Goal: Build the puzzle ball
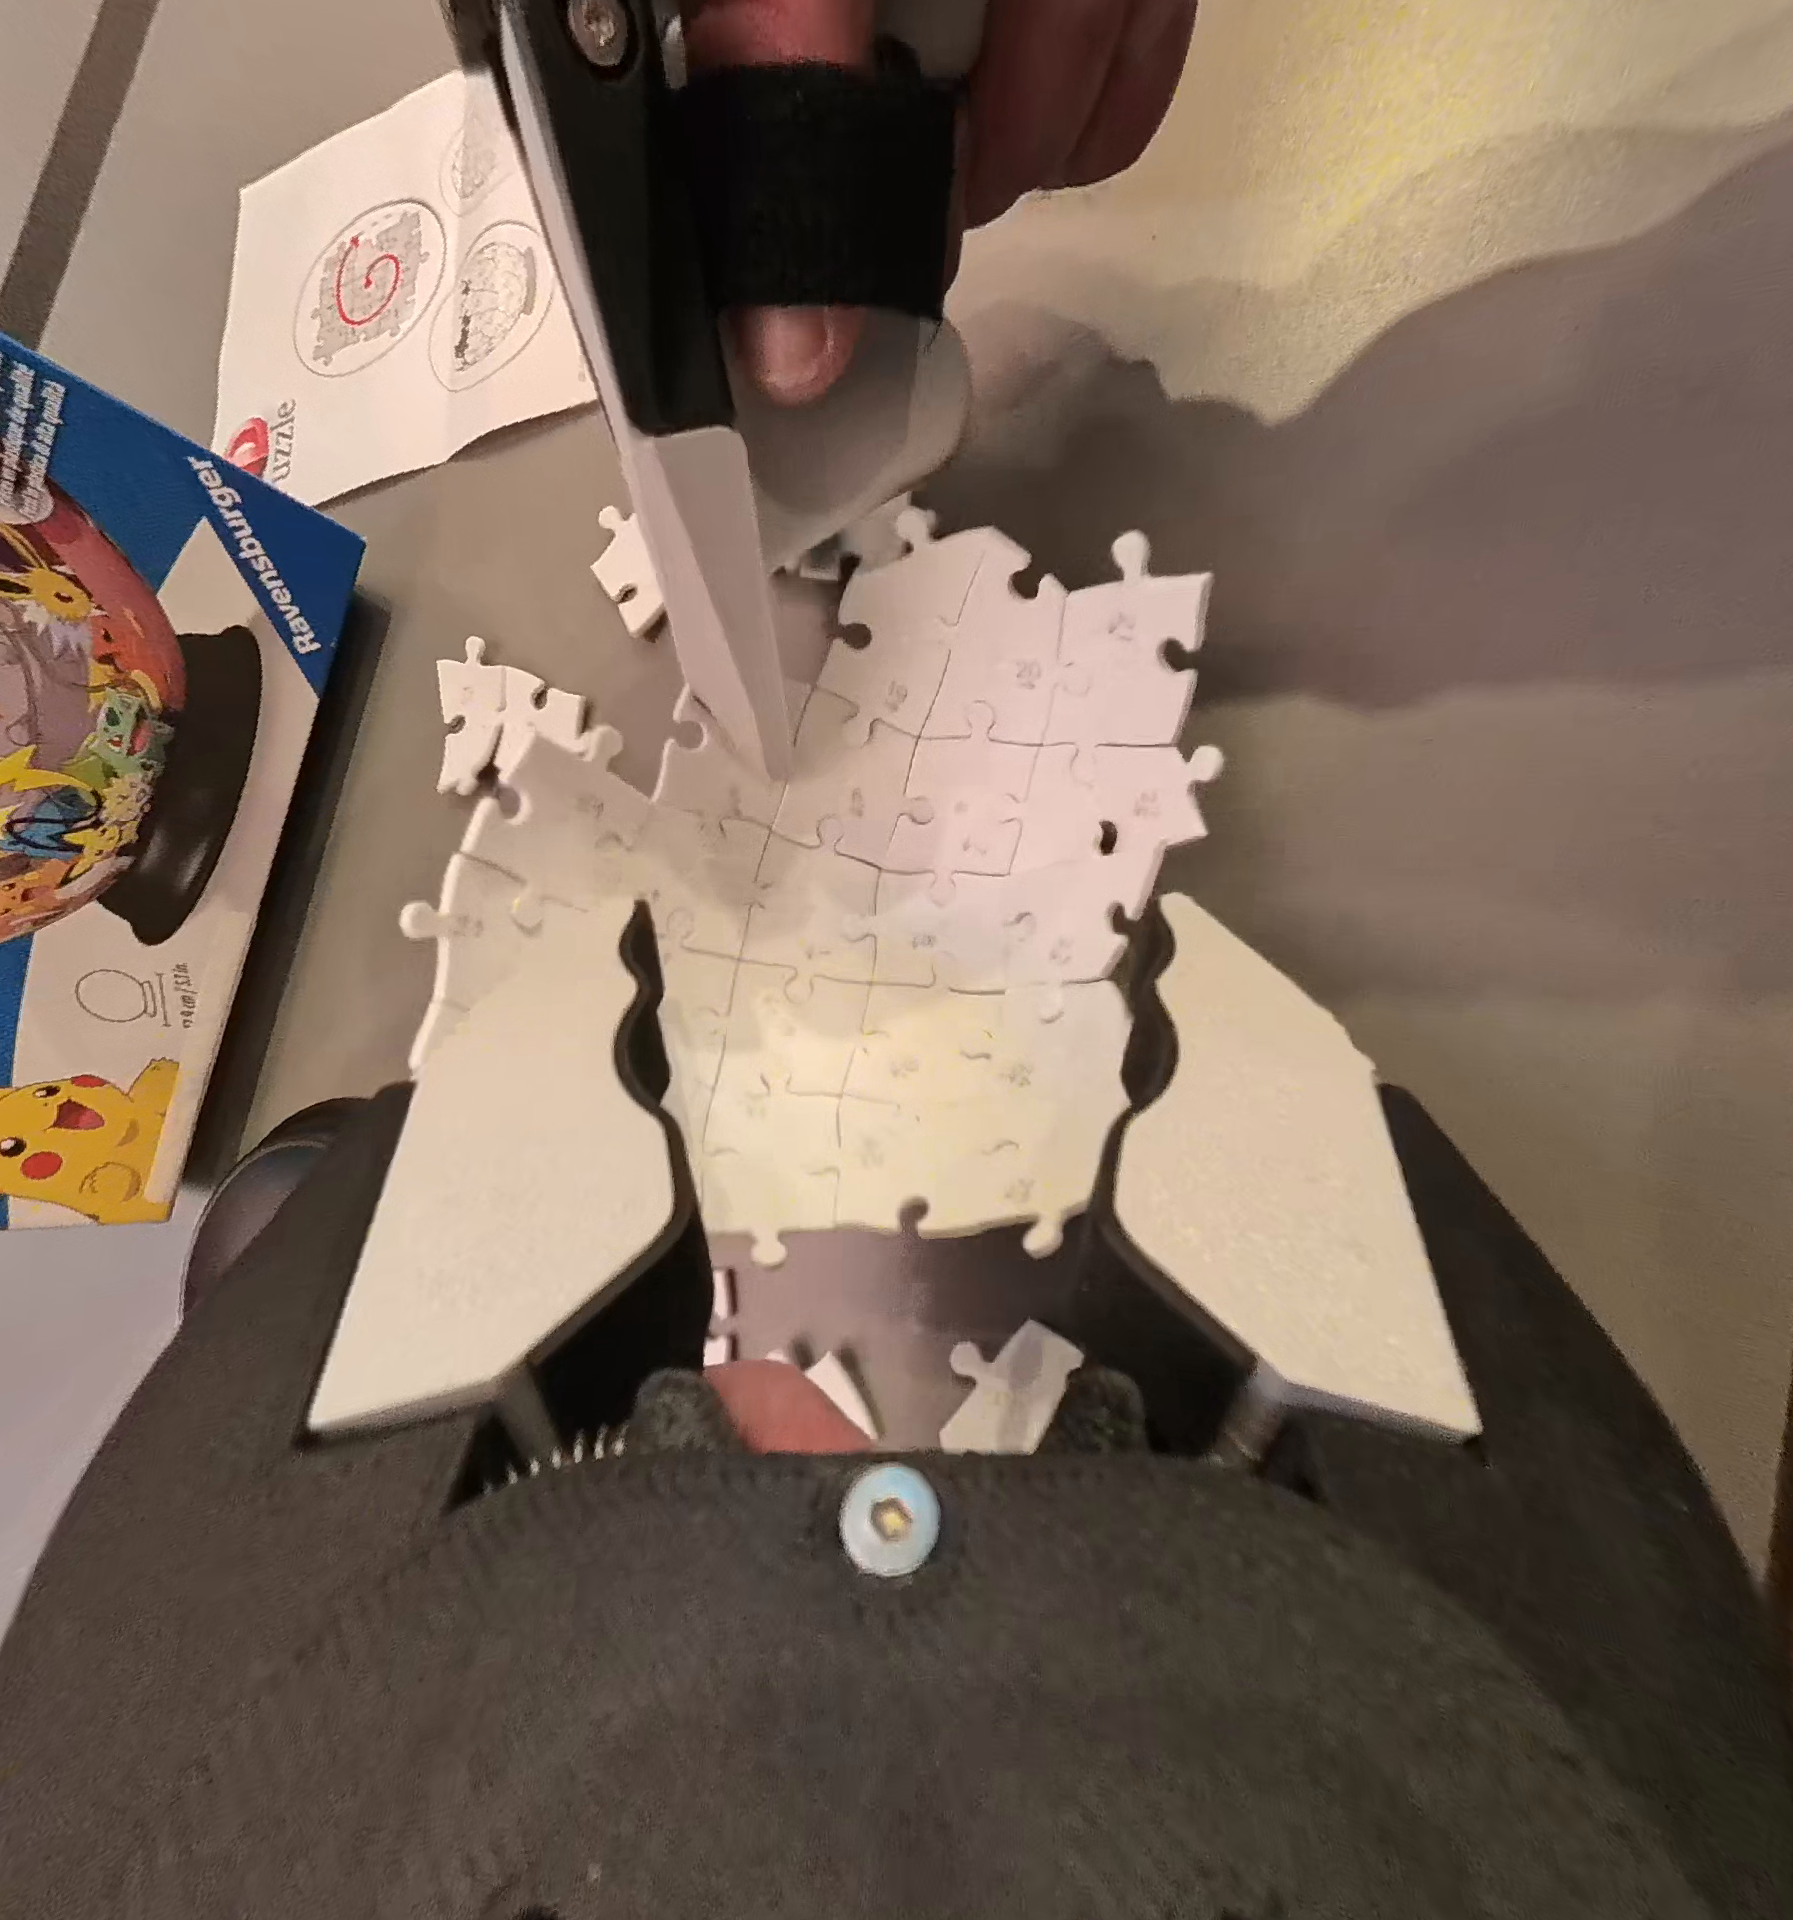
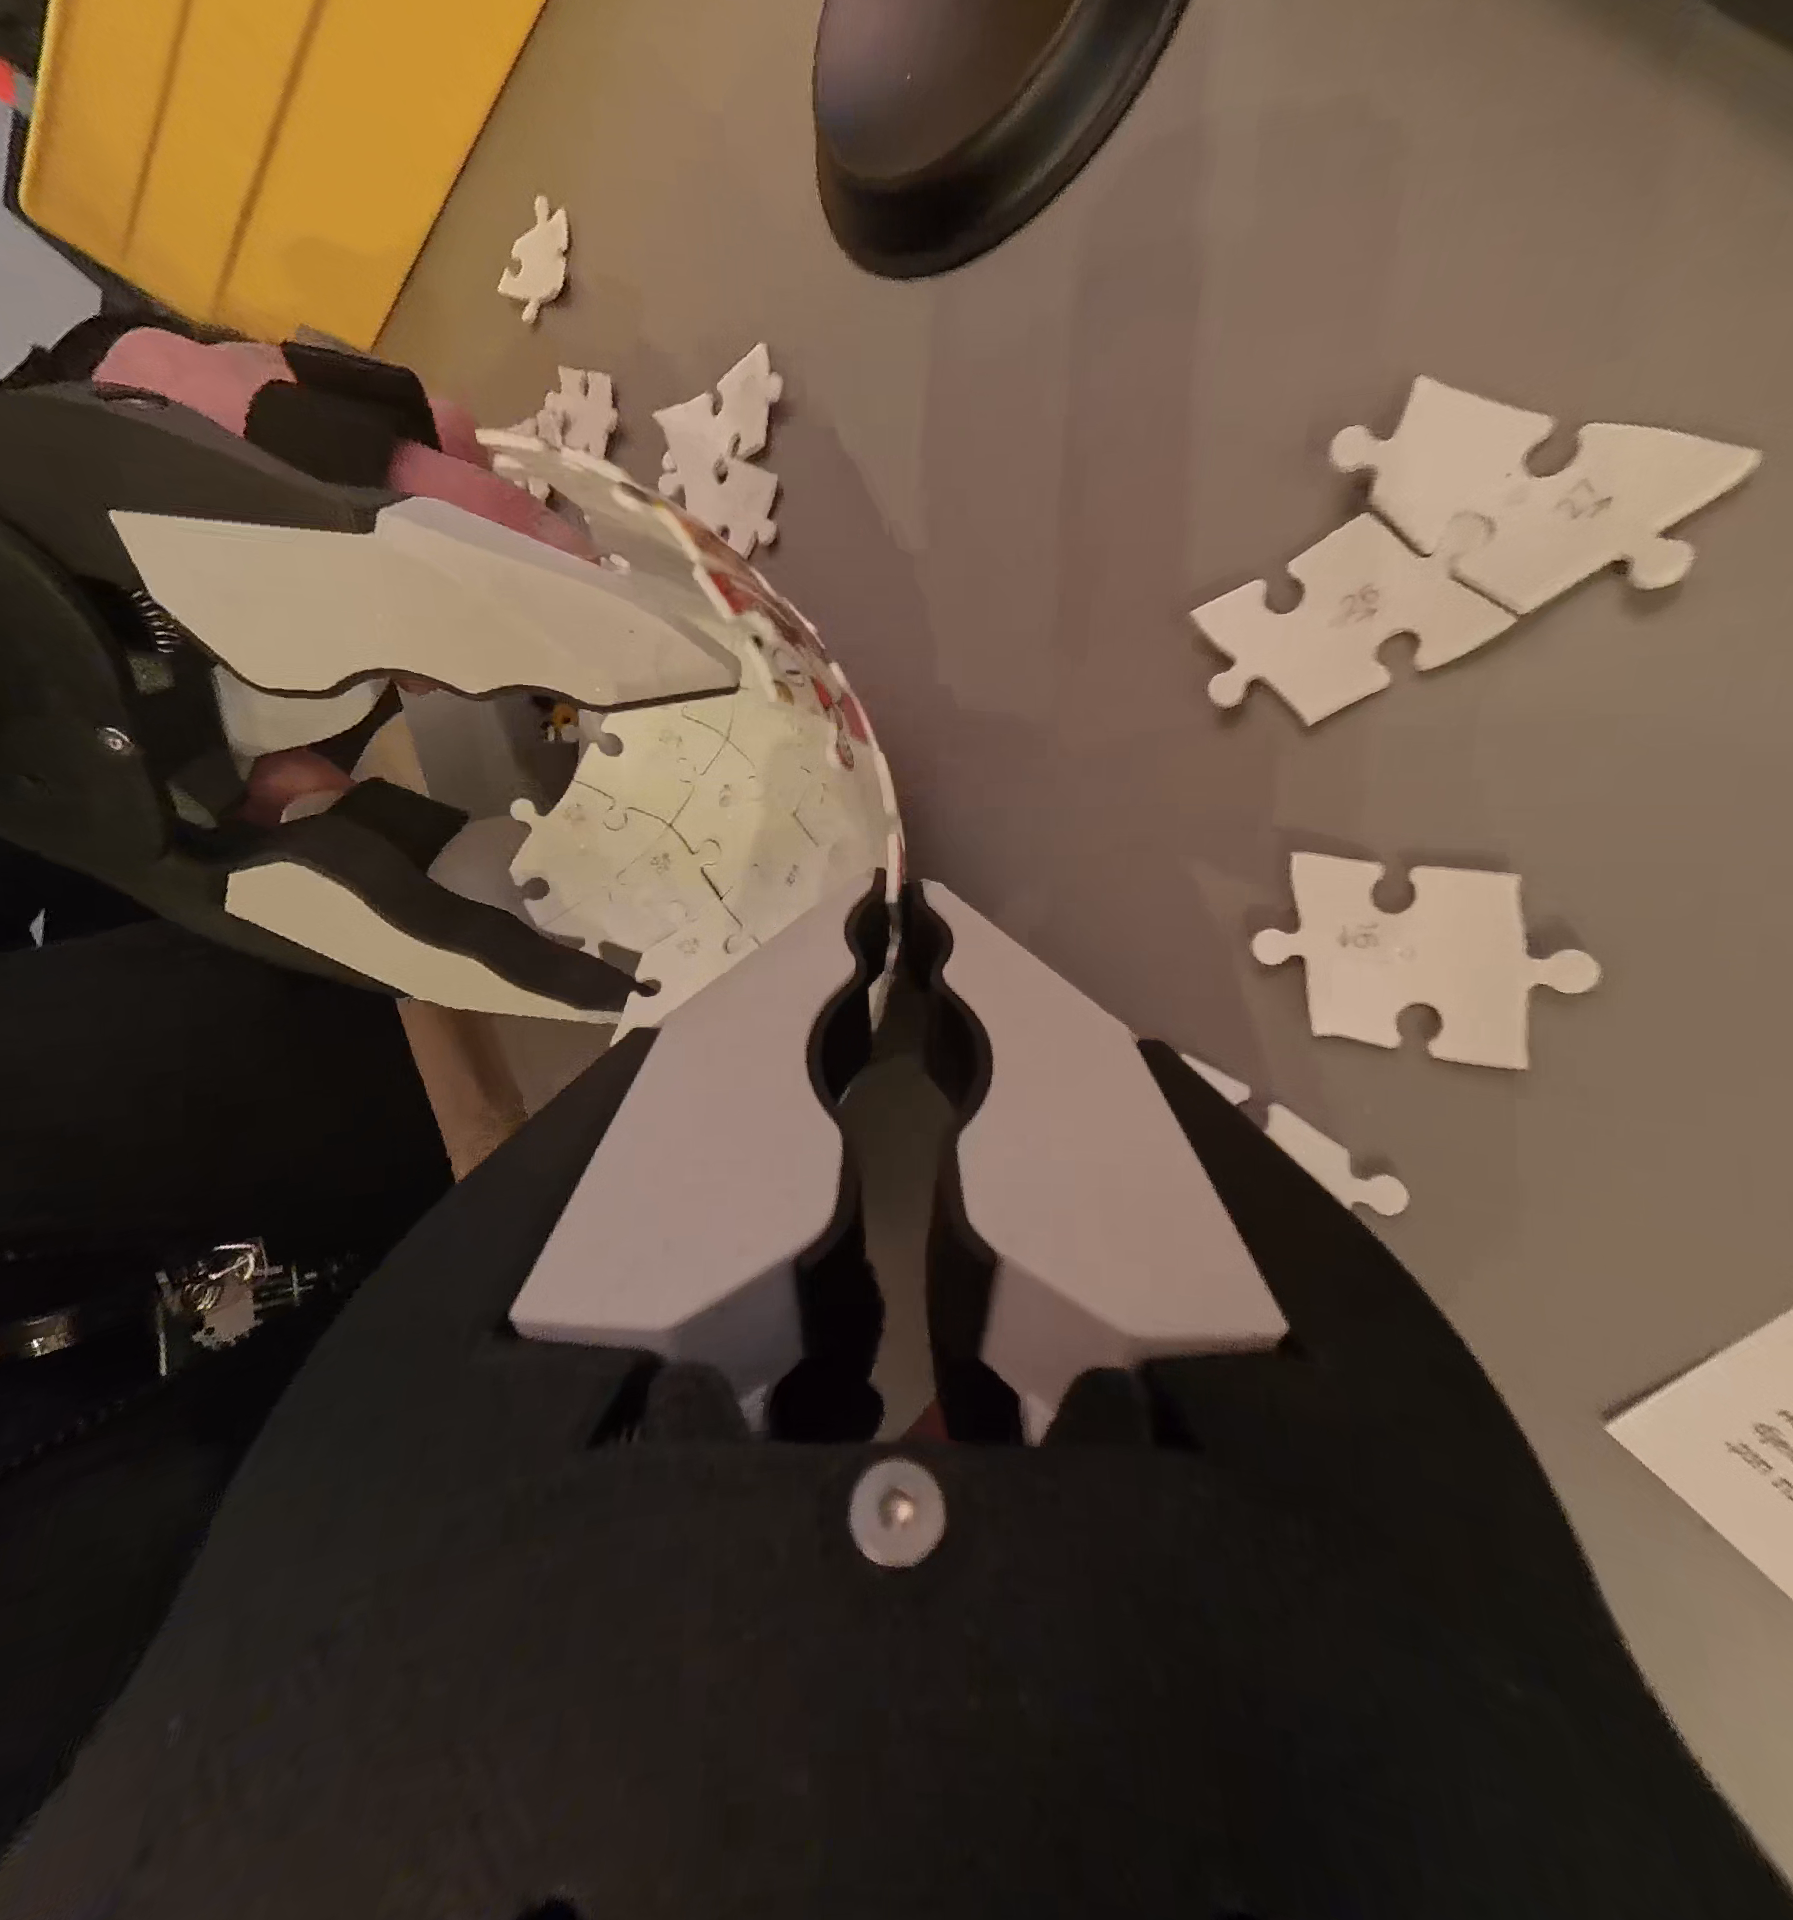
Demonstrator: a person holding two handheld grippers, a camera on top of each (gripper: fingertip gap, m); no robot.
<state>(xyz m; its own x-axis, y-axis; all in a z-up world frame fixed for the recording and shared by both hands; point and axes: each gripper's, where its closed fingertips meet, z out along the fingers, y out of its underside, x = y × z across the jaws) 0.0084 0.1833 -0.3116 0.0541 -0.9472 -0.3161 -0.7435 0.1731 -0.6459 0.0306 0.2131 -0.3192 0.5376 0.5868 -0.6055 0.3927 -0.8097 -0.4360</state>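
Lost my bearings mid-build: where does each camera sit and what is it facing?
Left wrist view: on the left tool, looking down along its open fingers at the curved puzzle shell; a fingertip shows.
Right wrist view: on the right tool, pinching the shell's rim over the grey table.
Shared: shell, and each shows the other tool.

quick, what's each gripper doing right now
Left gripper: open, fingers on either side of the half-built puzzle ball.
Right gripper: shut on the ball's edge.
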